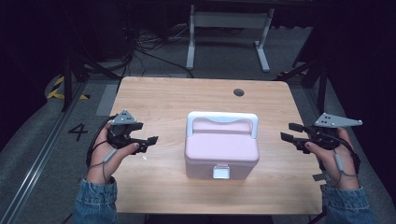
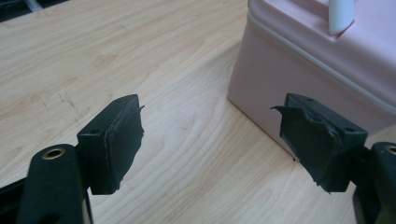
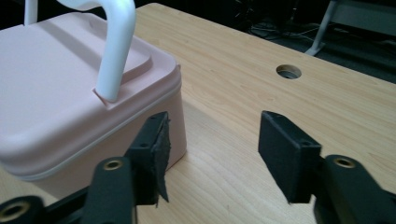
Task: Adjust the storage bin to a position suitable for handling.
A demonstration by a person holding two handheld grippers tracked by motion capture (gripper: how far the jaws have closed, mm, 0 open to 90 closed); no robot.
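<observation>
**Both hands flanking the pink box, nothing gripped**

Right now my left gripper [image 1: 148, 142] hangs above the pale wooden table [image 1: 154, 100] with its jaws apart and nothing between them. Past my left fingertips [image 2: 116, 140] sits the pink plastic lunch box with a white carry handle [image 1: 221, 148], near but not touching; in the left gripper view its side wall [image 2: 280, 93] rises just beyond the far pad. At the box's front, a small white latch [image 1: 221, 172] faces me, and it looks closed.

On the other side, my right gripper [image 1: 292, 132] is likewise spread wide and empty. Its nearer pad [image 3: 156, 154] stands just beside the box's corner, the farther one over bare wood, with a round cable hole [image 3: 288, 71] well beyond.

To do this well, I judge I should bring both hands inward evenly, steady the body with one gripper, and work the latch or the white handle [image 3: 114, 51] with the other, keeping the pads square so the smooth plastic does not slip.

I cannot see whether the latch is truly locked, nor what is inside. The handle's top is cut off in both gripper views, and the box's rear wall is hidden.
</observation>
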